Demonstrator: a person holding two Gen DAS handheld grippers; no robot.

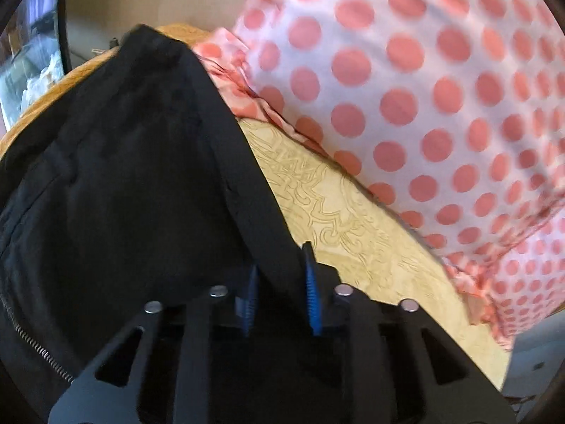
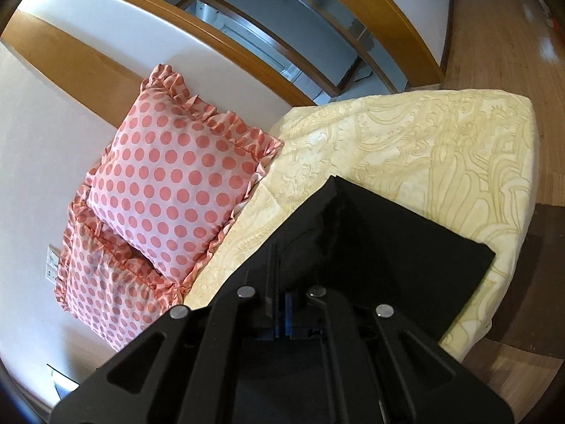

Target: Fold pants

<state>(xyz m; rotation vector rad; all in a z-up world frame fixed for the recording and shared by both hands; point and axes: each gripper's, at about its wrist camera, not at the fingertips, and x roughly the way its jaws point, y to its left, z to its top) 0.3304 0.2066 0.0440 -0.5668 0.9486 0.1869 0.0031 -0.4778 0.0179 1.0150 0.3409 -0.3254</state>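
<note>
Both claws clamped on black pants, left claw, right claw, bedspread beneath

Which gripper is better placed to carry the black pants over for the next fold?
Probably the left gripper: its fingers straddle a raised edge of the black pants. The right gripper looks closed; the fabric it may hold is hidden.
</note>
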